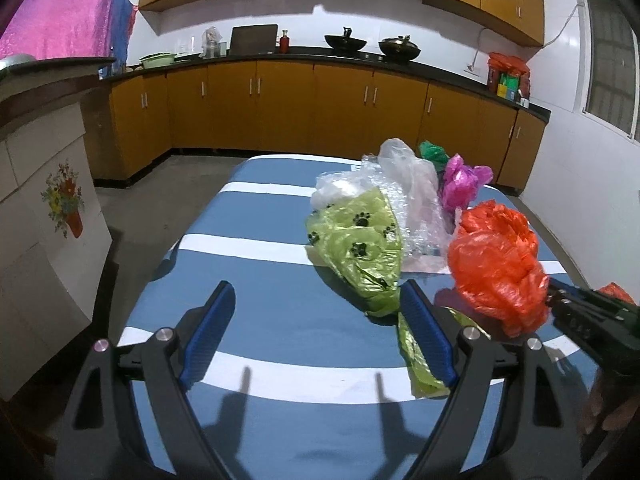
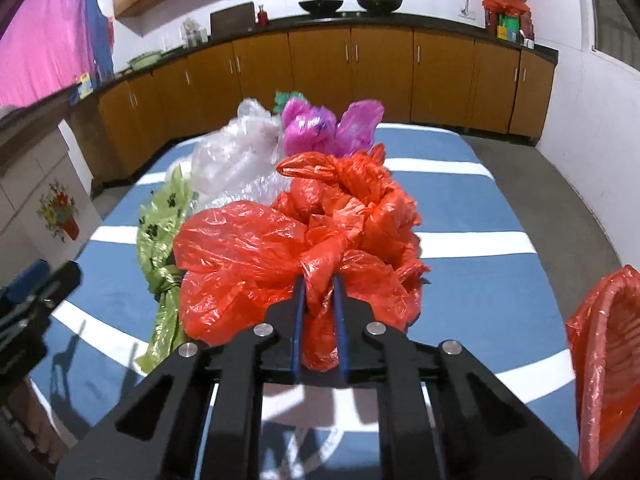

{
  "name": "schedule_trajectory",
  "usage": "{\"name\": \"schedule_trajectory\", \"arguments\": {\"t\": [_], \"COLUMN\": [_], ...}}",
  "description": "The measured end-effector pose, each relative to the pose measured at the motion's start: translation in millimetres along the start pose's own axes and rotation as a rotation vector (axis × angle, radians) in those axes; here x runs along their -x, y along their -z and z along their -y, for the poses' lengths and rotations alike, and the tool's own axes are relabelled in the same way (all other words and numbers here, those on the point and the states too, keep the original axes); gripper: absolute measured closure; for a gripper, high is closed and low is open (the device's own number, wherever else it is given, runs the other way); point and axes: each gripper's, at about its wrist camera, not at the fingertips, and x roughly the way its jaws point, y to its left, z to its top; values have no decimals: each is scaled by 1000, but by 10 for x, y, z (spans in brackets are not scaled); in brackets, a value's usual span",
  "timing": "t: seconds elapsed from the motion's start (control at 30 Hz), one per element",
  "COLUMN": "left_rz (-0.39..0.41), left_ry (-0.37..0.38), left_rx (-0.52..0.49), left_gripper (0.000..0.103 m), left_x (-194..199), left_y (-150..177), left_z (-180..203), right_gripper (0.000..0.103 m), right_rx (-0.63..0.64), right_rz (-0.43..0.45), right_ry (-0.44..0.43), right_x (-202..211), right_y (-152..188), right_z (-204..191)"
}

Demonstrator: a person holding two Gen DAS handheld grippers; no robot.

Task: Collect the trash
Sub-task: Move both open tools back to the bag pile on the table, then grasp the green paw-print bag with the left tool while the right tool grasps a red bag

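Here the blue-and-white striped table (image 1: 256, 264) fills the middle of both views, with a heap of crumpled plastic on its right half in the left wrist view: a clear bag (image 1: 404, 192), a green paw-print bag (image 1: 360, 248), a purple bag (image 1: 460, 184). At lower centre of the right wrist view the right gripper (image 2: 319, 280) pinches a fold of the red bag (image 2: 280, 256) between nearly closed jaws. The left gripper (image 1: 318, 308), low in its own view, stands wide with nothing between its pads, its right pad just beside the green bag's tail.

right gripper (image 2: 319, 280) pinched on a fold of the crumpled red plastic bag (image 2: 296, 248), blue pads pressing it from both sides. bag sits on blue-and-white striped table (image 2: 480, 216). behind it: purple bag (image 2: 320, 128), clear plastic (image 2: 236, 156). green paw-print bag (image 2: 160, 240) to its left. red-lined basket (image 2: 604, 360) at right edge.
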Motion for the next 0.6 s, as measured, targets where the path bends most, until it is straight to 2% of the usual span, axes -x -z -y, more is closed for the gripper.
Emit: {"name": "schedule_trajectory", "arguments": {"t": [0.27, 0.53, 0.6], "left_rz": [-26, -108, -143], "left_ry": [42, 35, 21], "left_rx": [-20, -48, -56], "left_gripper": [20, 21, 26], "left_x": [-65, -475, -622], "left_y": [-26, -100, -108], "left_z": [175, 450, 503], "right_gripper": [89, 89, 89], "right_rx": [-18, -43, -60], "right_rz": [77, 105, 103], "right_ry": [14, 102, 114], "right_x": [394, 571, 574], "right_y": [34, 106, 116], "right_z": [151, 434, 499]}}
